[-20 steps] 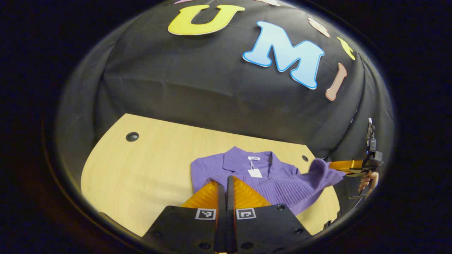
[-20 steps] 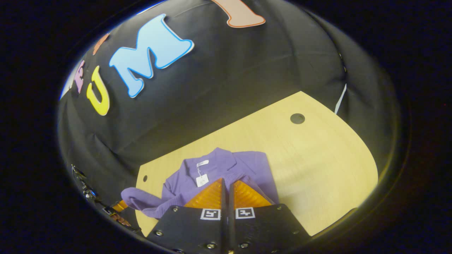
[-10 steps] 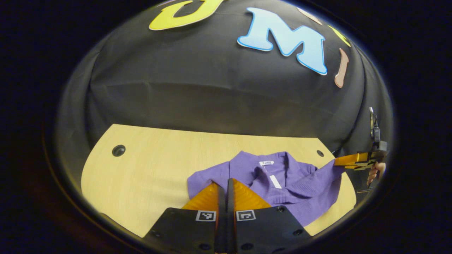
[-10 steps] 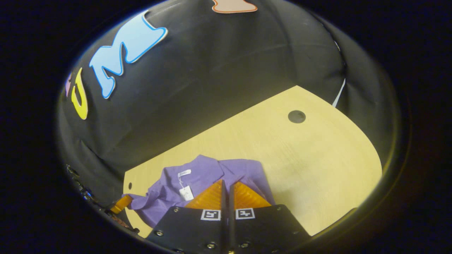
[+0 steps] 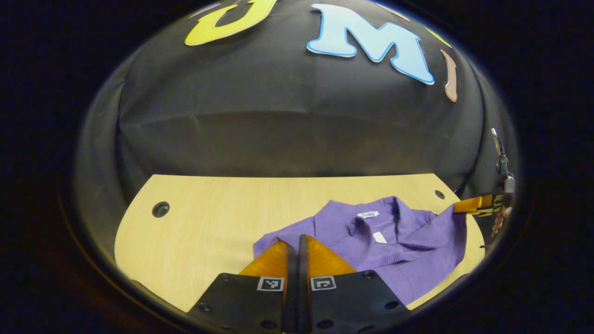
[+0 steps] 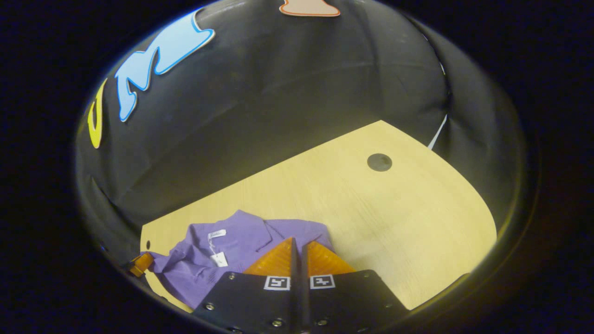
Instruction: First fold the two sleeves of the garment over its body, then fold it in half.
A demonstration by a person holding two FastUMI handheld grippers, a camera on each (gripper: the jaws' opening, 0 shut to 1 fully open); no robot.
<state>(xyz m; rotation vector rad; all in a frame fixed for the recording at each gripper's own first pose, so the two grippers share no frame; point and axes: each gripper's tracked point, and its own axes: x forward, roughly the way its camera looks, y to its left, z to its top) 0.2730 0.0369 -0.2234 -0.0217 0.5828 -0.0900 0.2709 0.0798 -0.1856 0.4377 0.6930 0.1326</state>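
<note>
**Purple garment pinched at both sides on the tabletop**

The garment (image 5: pixel 371 241) lay on the near part of the tabletop (image 5: pixel 209 218), collar toward the booth wall, with a white tag (image 5: pixel 379 237) on its chest. In the left gripper view it sat right of centre, and its near hem ran close to the tabletop's front edge. In the right gripper view the garment (image 6: pixel 232 250) sat at the lower left, close to the corner of the tabletop (image 6: pixel 394 218).

The left tongs (image 5: pixel 299 250) were clenched, fingers pressed together with purple cloth at their tips; the cloth appeared caught between them. The right tongs (image 6: pixel 299 253) stood the same way over the garment's other side, fingers together on the fabric. In the left gripper view the right tongs (image 5: pixel 473 204) reached in level from the right edge, holding a corner of cloth raised off the tabletop, with a hand (image 5: pixel 501 220) behind them.

Bare wood spread wide to the left in the left gripper view, out to a round hole (image 5: pixel 160 209), and wide to the right in the right gripper view, past another hole (image 6: pixel 379 162). A small hole (image 5: pixel 439 194) lay just beyond the garment.
</note>
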